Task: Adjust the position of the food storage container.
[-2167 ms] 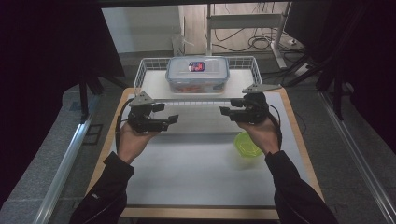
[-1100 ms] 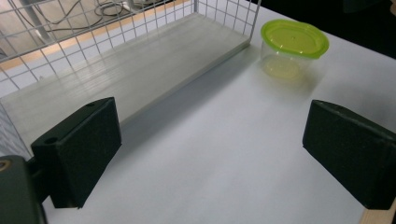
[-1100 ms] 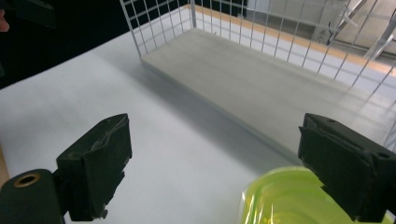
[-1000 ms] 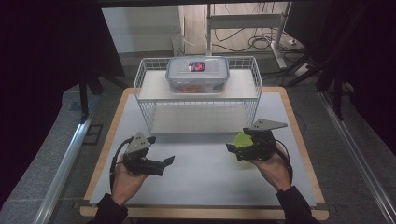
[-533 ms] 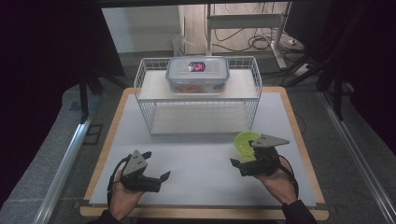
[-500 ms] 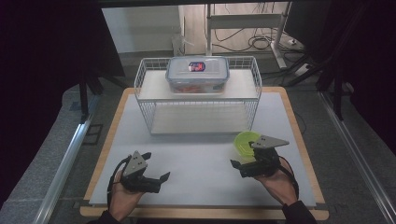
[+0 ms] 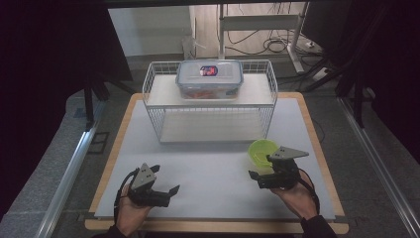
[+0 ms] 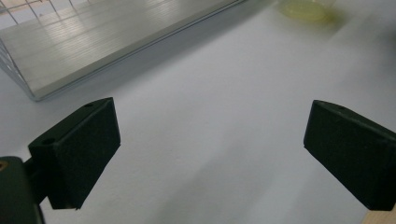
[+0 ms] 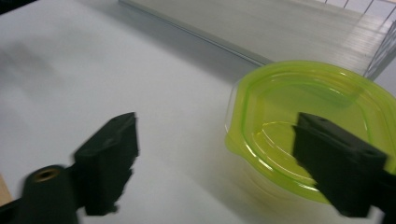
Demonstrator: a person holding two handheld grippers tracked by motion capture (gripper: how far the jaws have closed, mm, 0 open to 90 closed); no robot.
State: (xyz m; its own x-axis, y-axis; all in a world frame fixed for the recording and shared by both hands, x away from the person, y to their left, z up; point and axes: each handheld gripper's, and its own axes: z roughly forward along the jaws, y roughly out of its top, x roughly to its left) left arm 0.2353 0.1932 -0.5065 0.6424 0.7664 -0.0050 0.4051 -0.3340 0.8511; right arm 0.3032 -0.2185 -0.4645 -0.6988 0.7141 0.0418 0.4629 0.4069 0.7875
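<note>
We saw the green bowl (image 7: 261, 151) as a small, translucent lime-green plastic dish with a rolled rim and faint rings moulded into its floor; it sat upright and empty on the pale counter (image 7: 208, 168), toward the right side, just in front of the right corner of the wire rack (image 7: 210, 106). Our right claw (image 7: 258, 177) rested low just beside it, its jaws spread and just then narrowing a little, with nothing pinched; in the right gripper view one black jaw stood in front of the bowl (image 9: 308, 126) and covered part of its near rim, and the edges there were blurred. Our left claw (image 7: 171, 193) lay well apart at the near left, jaws spread wide over bare counter. From the left gripper view the bowl (image 8: 306, 9) was a hazy yellow smear cut by the top edge. A clear lidded container (image 7: 209, 79) sat on the rack's top shelf; its contents were hard to make out.
</note>
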